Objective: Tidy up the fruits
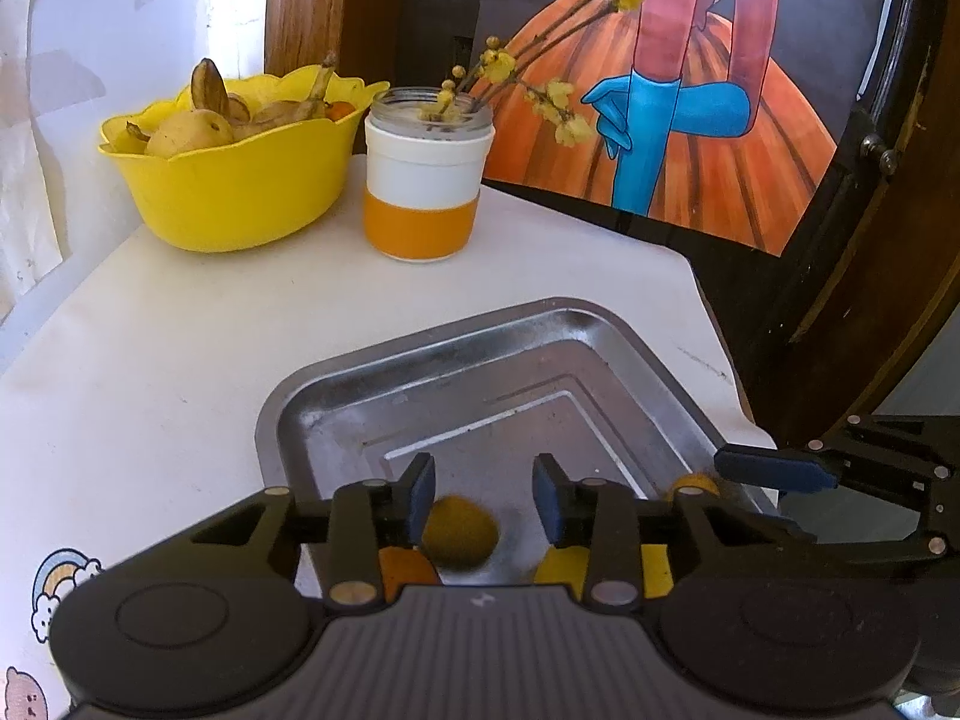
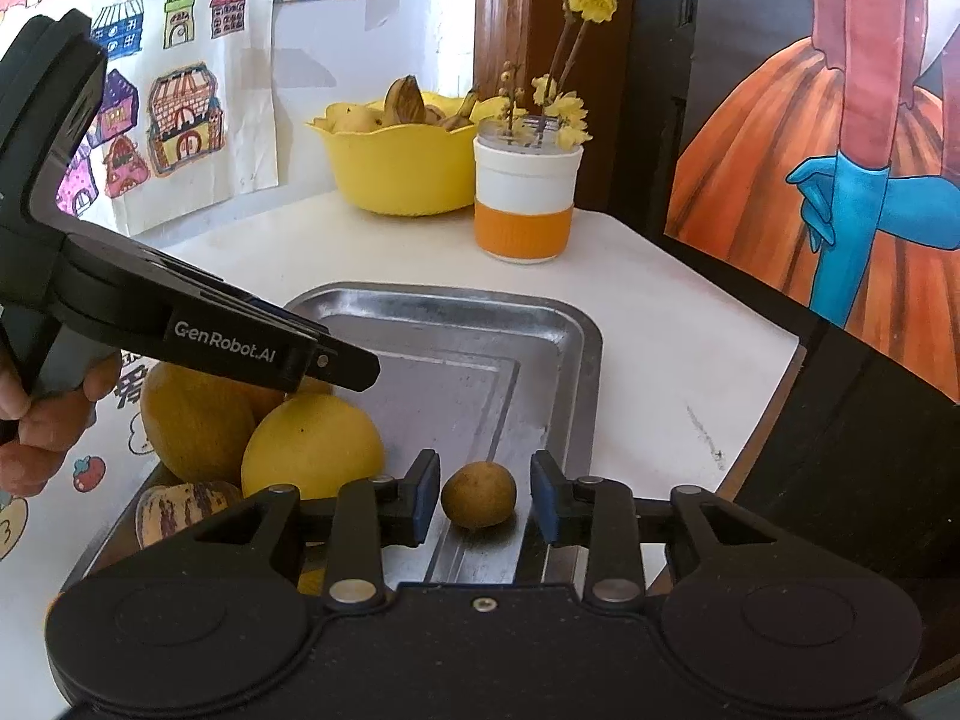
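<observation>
A metal tray (image 1: 480, 354) (image 2: 540, 324) lies on the white table. My left gripper (image 1: 485, 501) is open above its near end, over a blurred round yellow-brown fruit (image 1: 461, 534) that touches neither pad. My right gripper (image 2: 478, 495) is open with a small round brown fruit (image 2: 478, 493) lying on the tray between its pads, untouched. In the right wrist view, two large yellow fruits (image 2: 312, 450) (image 2: 195, 420) and a striped pale fruit (image 2: 180, 510) sit at the tray's left end, under the left gripper's body (image 2: 180, 312).
A yellow bowl (image 1: 240, 180) (image 2: 402, 168) with pears and browned bananas stands at the back left. A white-and-orange jar (image 1: 423, 186) (image 2: 522, 198) holds flowering twigs beside it. A painting (image 1: 660, 90) leans behind. The table edge drops off on the right.
</observation>
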A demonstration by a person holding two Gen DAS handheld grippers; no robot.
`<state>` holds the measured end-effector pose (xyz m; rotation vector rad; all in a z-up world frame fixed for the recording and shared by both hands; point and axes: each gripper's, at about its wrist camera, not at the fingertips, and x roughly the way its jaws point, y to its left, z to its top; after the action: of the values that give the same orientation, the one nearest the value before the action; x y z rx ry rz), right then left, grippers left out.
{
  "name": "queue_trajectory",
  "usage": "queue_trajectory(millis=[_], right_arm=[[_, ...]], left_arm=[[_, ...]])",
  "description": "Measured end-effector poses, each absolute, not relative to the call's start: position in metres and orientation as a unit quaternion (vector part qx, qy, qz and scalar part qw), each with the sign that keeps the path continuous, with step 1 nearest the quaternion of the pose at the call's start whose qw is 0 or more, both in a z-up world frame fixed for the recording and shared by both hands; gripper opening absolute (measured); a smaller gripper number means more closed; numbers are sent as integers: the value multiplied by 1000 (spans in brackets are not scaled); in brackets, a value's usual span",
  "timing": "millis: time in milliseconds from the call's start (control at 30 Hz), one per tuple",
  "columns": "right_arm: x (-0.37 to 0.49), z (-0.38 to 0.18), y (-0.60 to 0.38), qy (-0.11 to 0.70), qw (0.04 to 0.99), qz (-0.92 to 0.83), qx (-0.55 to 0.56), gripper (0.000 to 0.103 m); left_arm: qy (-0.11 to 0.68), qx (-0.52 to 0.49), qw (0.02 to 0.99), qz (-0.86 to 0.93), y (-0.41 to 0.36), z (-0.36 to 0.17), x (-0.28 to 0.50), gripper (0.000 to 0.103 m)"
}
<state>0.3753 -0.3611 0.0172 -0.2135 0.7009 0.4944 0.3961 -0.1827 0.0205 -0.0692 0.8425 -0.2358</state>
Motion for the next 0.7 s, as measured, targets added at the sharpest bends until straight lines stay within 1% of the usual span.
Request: queue_trajectory(millis=[33,67,133,200,267,333,400,500,533,633,700], right_arm=[[374,18,-361,337,905,237,-102,43],[373,19,-362,335,907,233,-100,48],[371,21,-363,332,910,229,-96,52],[369,22,-364,328,913,223,-93,58],[367,24,-364,324,916,218,-91,61],[364,27,-365,321,918,214,-85,64],[361,31,-366,315,922,211,-82,69],[354,37,-365,304,926,210,-84,76],[352,39,-364,301,927,210,-84,77],[345,46,-361,291,930,208,-88,83],[340,50,-360,285,932,207,-87,90]], left_arm=[[406,-35,906,-113,-182,22,395,47],[404,-35,908,-110,-182,23,394,60],[395,-34,913,-100,-182,27,392,75],[386,-32,917,-97,-181,30,389,77],[385,-33,917,-95,-181,33,388,83],[381,-35,919,-92,-179,36,386,86],[376,-37,921,-88,-178,40,384,90],[370,-35,924,-84,-176,45,379,97],[368,-34,926,-82,-175,47,378,100],[362,-32,929,-77,-174,53,372,102],[359,-35,930,-75,-172,58,368,102]])
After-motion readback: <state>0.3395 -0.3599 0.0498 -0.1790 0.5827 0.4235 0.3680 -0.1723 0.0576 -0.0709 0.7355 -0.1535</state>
